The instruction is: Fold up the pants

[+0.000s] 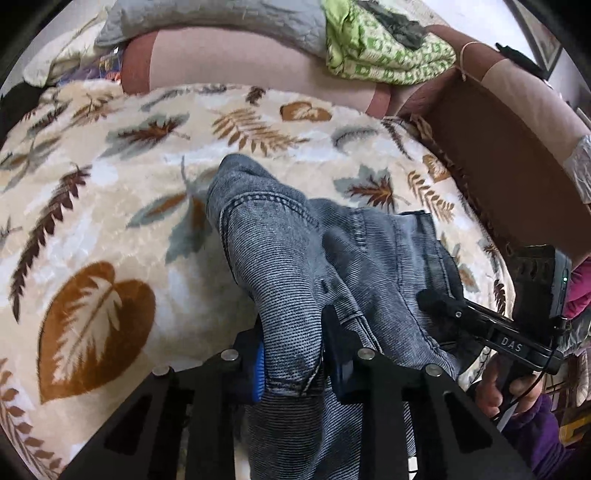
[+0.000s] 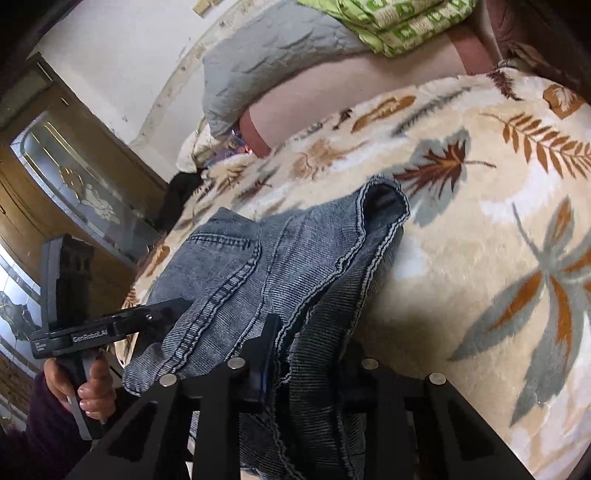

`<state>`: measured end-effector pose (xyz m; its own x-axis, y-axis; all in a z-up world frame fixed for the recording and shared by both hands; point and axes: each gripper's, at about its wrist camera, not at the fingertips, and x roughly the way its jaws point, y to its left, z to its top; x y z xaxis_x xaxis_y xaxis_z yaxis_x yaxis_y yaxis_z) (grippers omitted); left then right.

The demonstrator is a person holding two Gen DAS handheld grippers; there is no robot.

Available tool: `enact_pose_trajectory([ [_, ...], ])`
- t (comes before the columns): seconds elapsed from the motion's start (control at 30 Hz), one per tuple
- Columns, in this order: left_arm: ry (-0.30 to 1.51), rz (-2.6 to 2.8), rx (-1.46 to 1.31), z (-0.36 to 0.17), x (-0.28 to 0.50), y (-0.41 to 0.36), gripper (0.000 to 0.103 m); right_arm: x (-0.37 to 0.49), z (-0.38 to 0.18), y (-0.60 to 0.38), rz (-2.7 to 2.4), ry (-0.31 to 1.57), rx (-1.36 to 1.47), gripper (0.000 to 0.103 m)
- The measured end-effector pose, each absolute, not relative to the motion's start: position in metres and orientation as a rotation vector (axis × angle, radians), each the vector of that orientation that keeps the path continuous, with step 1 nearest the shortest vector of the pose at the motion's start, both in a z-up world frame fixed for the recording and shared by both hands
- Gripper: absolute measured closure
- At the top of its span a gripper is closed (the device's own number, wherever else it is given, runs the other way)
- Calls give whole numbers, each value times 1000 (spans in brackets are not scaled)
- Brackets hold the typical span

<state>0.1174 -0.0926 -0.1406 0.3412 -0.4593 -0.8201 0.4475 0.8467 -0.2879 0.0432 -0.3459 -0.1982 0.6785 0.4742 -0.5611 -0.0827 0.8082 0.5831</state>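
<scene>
Pinching a thick fold of the grey-blue denim pants [image 1: 295,258] between its blue-padded jaws, the left gripper [image 1: 293,363] holds the cloth bunched up off the leaf-patterned blanket [image 1: 110,184] on the bed. The right gripper [image 2: 314,369] has its jaws clamped on another gathered edge of the same pants, frayed hem and seams draping forward onto the blanket. Each wrist view shows the opposite gripper just beside the denim, gripped by a hand [image 2: 88,387] in a purple sleeve. A green patterned cloth [image 1: 384,48] and grey quilt [image 1: 221,18] lie well behind
</scene>
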Motion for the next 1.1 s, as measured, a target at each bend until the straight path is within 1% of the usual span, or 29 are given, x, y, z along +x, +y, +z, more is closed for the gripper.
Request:
enact_pose_trajectory([
  [0.17, 1004, -539, 34, -121, 120, -84, 75, 57, -188, -326, 350, 731, 552, 76],
  [0.3, 993, -467, 15, -118, 132, -62, 75, 77, -185, -300, 371, 719, 519, 76],
  [0.37, 999, -422, 4, -124, 141, -49, 75, 91, -193, -293, 365, 740, 528, 76],
  [0.4, 1005, -404, 11, -129, 144, -46, 74, 101, -203, -291, 362, 781, 555, 76],
  [0.5, 1104, -312, 41, -161, 157, -39, 69, 116, -227, -295, 274, 903, 590, 65],
  [0.53, 1130, -291, 30, -172, 161, -36, 66, 116, -229, -297, 273, 918, 603, 58],
  [0.57, 1137, -276, 16, -178, 161, -32, 61, 114, -228, -299, 274, 923, 614, 54],
  [0.63, 1129, -258, -14, -178, 160, -27, 59, 109, -222, -302, 251, 914, 592, 46],
  [0.7, 1119, -250, -1, -170, 156, -27, 58, 97, -215, -309, 209, 886, 577, 46],
  [0.77, 1072, -202, 56, -155, 150, -28, 56, 84, -205, -317, 182, 838, 580, 46],
  [0.83, 1010, -187, 90, -137, 140, -30, 55, 66, -189, -319, 160, 746, 526, 46],
  [0.9, 968, -212, 108, -126, 129, -35, 47, 54, -174, -313, 213, 672, 479, 47],
  [0.93, 952, -231, 127, -122, 123, -40, 46, 49, -169, -306, 238, 649, 447, 50],
  [0.97, 940, -253, 152, -121, 116, -46, 46, 43, -166, -298, 262, 641, 404, 57],
  [1.03, 947, -291, 198, -125, 106, -60, 46, 42, -169, -275, 306, 686, 329, 65],
  [1.1, 1008, -331, 211, -140, 102, -69, 46, 48, -185, -260, 314, 778, 304, 67],
])
